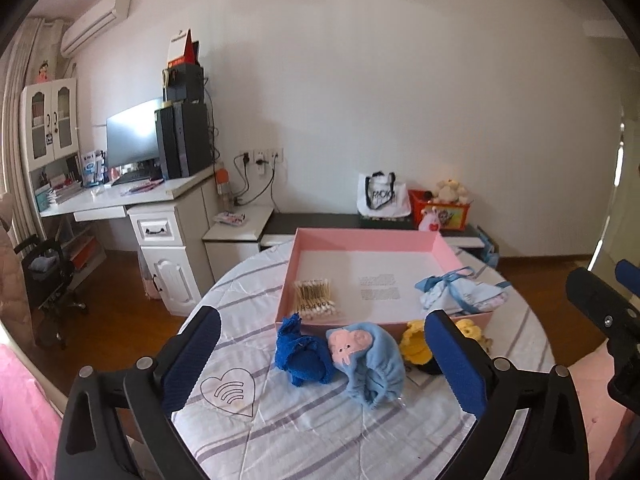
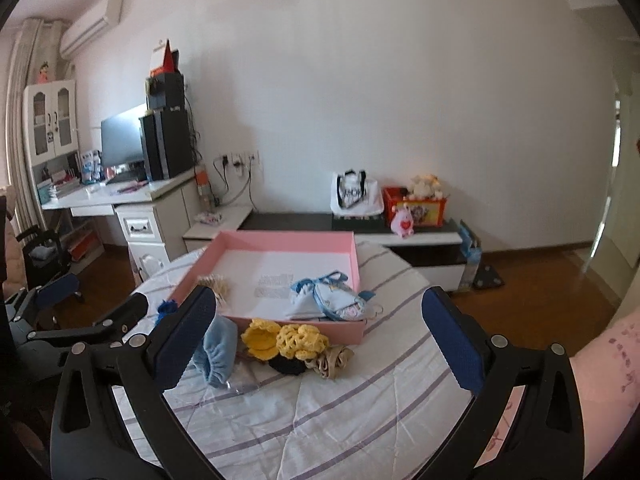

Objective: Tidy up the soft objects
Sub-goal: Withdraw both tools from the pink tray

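A pink tray-like box sits on the round striped table. Inside it lie a pack of cotton swabs and a light blue drawstring pouch. In front of the box lie a dark blue cloth, a light blue cap with a pink face, yellow crochet pieces, a black piece and a beige scrunchie. My left gripper is open and empty, above the table before the cloths. My right gripper is open and empty, before the yellow pieces.
The table has a striped white cover with a heart print. Behind stand a white desk with monitor and computer tower, a low cabinet with a tote bag and a red toy box. An office chair stands at left.
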Motion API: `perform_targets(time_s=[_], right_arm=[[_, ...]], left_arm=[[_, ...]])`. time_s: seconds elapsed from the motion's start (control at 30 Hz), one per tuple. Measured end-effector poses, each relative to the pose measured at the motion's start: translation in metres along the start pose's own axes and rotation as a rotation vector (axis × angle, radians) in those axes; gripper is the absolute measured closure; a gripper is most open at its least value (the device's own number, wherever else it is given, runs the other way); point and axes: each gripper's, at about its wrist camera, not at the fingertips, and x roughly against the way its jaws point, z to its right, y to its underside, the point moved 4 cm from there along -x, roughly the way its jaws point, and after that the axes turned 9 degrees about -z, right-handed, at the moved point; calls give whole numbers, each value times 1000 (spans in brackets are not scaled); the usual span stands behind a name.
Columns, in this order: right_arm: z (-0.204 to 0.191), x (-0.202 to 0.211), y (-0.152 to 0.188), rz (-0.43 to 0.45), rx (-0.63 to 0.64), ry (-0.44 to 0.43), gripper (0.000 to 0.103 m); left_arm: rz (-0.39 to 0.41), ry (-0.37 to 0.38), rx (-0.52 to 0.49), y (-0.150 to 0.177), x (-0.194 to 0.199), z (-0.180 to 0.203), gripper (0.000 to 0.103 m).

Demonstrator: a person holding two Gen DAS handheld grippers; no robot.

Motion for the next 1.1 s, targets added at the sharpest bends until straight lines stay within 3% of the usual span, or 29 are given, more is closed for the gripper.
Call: perform_targets(time_s=[0.47,1.1], right_arm=[[-12,62,0,142,41,-1,0],[-11,87,5,178,43,24,0]], left_arm=[[161,0,23,14,73,1,0],[194,-12,41,31,84,-7,0]])
